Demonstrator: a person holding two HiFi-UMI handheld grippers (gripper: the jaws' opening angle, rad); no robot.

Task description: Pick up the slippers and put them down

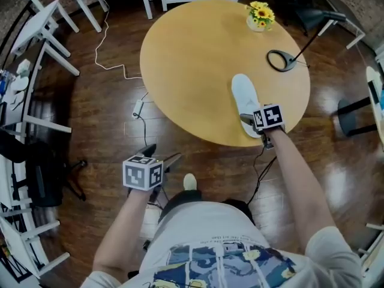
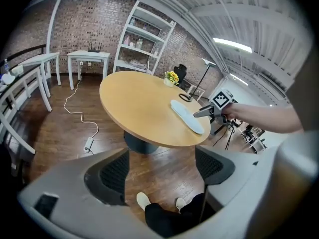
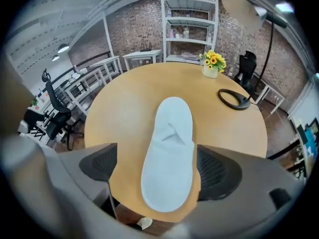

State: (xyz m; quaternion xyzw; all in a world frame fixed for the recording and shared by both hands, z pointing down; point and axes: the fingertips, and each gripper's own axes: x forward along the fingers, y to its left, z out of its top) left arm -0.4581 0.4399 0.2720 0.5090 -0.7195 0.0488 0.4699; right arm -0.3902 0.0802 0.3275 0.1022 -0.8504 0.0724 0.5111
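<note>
Cannot see slipper (image 1: 243,95) heel from above, covered by right tongs (image 1: 248,120). Cannot tell shelf (image 3: 188,29) contents: too small. Cannot see surface's (image 3: 124,108) near edge behind those tongs.

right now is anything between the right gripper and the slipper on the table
Nothing visible. The right gripper has its jaws open on either side of the white slipper's heel end, at the round table's near edge. The flower pot and lamp base sit well beyond it.
</note>
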